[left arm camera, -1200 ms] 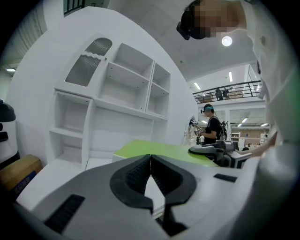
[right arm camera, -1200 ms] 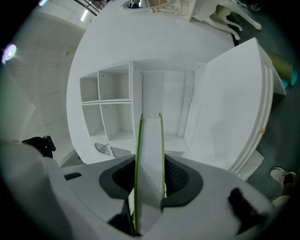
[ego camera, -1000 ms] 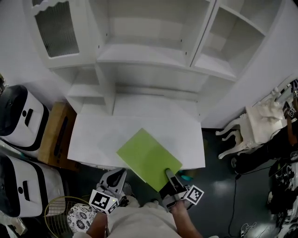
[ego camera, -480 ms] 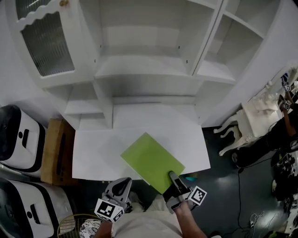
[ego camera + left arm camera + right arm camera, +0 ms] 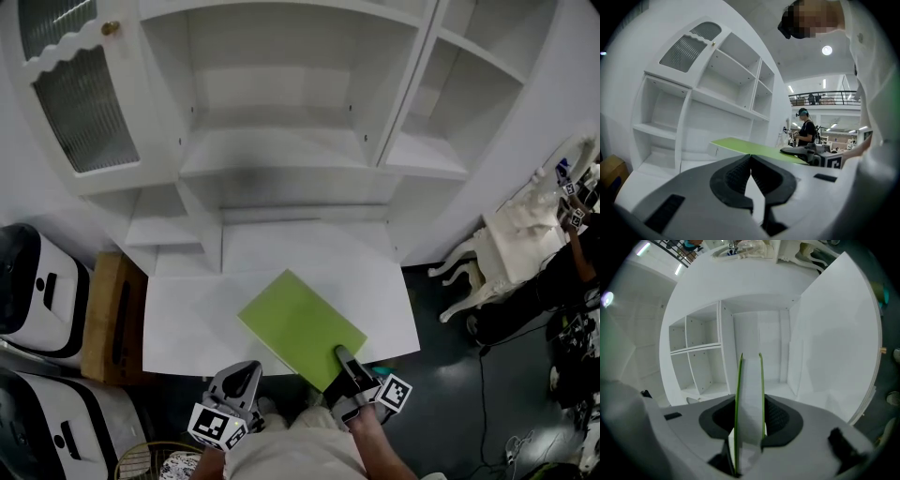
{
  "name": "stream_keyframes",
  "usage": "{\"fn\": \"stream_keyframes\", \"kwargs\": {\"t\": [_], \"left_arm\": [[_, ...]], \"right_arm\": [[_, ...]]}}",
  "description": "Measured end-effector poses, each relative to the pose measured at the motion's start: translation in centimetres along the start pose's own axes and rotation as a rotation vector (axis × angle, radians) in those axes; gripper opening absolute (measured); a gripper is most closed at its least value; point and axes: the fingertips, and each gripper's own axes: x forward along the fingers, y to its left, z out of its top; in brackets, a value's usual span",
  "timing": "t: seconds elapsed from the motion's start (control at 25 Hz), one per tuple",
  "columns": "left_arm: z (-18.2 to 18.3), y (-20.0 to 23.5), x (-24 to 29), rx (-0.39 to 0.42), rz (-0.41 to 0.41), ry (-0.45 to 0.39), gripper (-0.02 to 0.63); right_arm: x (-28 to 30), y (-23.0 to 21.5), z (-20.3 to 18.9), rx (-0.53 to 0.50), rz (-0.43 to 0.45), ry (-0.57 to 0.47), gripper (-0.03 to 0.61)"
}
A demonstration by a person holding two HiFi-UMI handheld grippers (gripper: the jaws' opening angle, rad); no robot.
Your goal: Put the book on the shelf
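A green book [image 5: 298, 328] lies flat and askew above the front of the white desk [image 5: 187, 314], and its near corner overhangs the edge. My right gripper [image 5: 345, 360] is shut on that near corner. In the right gripper view the book [image 5: 750, 385] stands edge-on between the pads, with white pages between green covers. My left gripper [image 5: 241, 379] hovers just off the desk's front edge, to the left of the book, shut and empty. In the left gripper view the book [image 5: 750, 146] shows past the closed jaws. The white shelf unit [image 5: 281, 155] rises behind the desk with bare compartments.
Two white cases [image 5: 37, 281] and a wooden box [image 5: 108, 319] stand left of the desk. A white chair [image 5: 497, 253] is at the right and a wire basket [image 5: 150, 459] at the lower left. A glazed cabinet door [image 5: 80, 103] is at the upper left. A person [image 5: 806, 131] stands far off.
Both grippers and the book have shifted a little further in over the desk, toward the shelf unit. The head view has tilted up and shows more of the shelves. The grip is unchanged.
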Motion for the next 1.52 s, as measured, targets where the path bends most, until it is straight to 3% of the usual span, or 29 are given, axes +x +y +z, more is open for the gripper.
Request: {"fn": "stream_keyframes", "kwargs": {"t": [0.76, 1.04, 1.52], "left_arm": [[1.6, -2.2, 8.6, -0.003, 0.151, 0.014, 0.009], [2.5, -0.2, 8.4, 0.025, 0.145, 0.025, 0.009], [4.1, 2.6, 8.1, 0.047, 0.092, 0.032, 0.009]], "right_arm": [[3.1, 2.6, 8.9, -0.146, 0.038, 0.149, 0.140], [4.5, 4.5, 9.2, -0.102, 0.049, 0.109, 0.140], [6.5, 12.0, 6.0, -0.093, 0.046, 0.098, 0.140]]}}
